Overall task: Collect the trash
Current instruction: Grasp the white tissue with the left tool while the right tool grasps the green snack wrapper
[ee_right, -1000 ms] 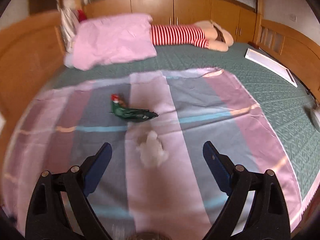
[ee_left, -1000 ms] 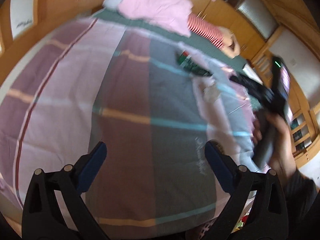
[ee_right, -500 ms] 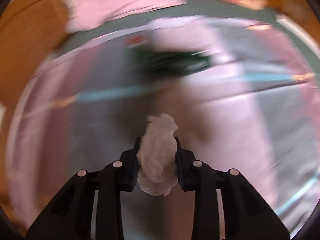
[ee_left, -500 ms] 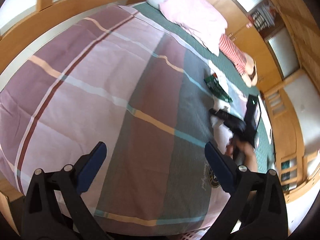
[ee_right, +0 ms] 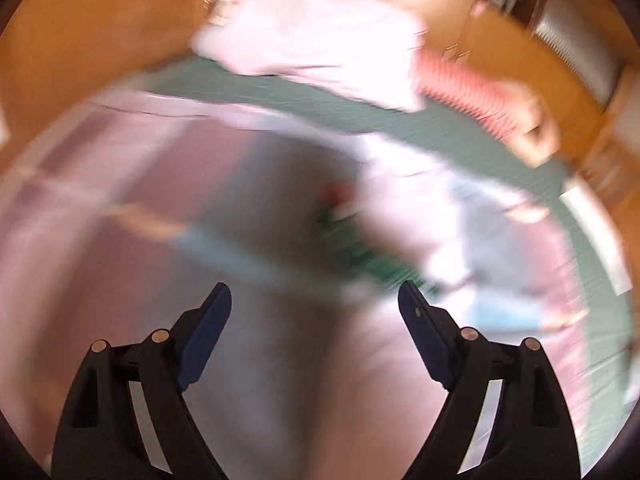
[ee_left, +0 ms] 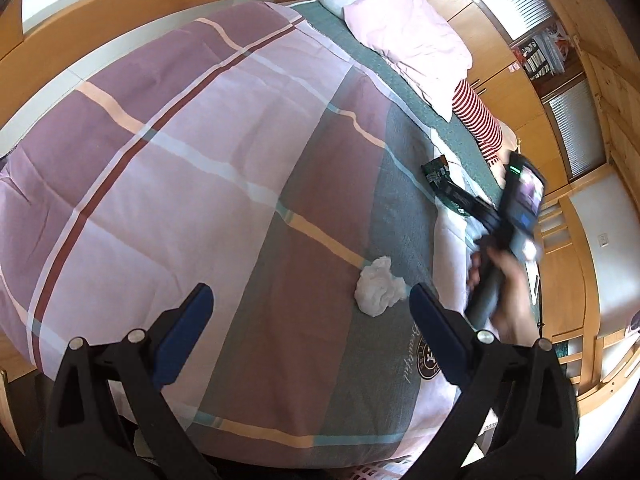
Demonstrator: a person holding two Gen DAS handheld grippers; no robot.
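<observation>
The crumpled white tissue (ee_left: 378, 286), which half a second ago was pinched between the fingers of the right tool (ee_right: 315, 304), now lies free on the plaid quilt (ee_left: 208, 152), and that tool's fingers have sprung wide apart with nothing between them. In the left wrist view the tissue rests on the quilt just ahead of the left tool (ee_left: 308, 308), close to the tip of its right finger but apart from it, near the spot where an orange stripe crosses the grey-green band. The left tool is also spread wide and holds nothing. Farther from the tissue, toward the head of the bed, a green snack wrapper (ee_left: 446, 186) lies flat at the quilt's edge; the right wrist view shows it only as a blurred green and red smear (ee_right: 352, 236) ahead of the right tool's fingers. To the right of the tissue in the left wrist view, the person's hand (ee_left: 508, 292) grips the handle of the right tool's body (ee_left: 516, 208), motion-blurred, above the quilt. Beyond the wrapper, a green mattress cover (ee_left: 404, 80) shows past the quilt, carrying a pink pillow (ee_left: 408, 36) and a red-and-white striped stuffed toy (ee_left: 478, 116). Wooden bed rails (ee_left: 100, 16) curve around the far side of the quilt from the tissue, and wooden cabinets (ee_left: 496, 40) stand behind the pillow.
</observation>
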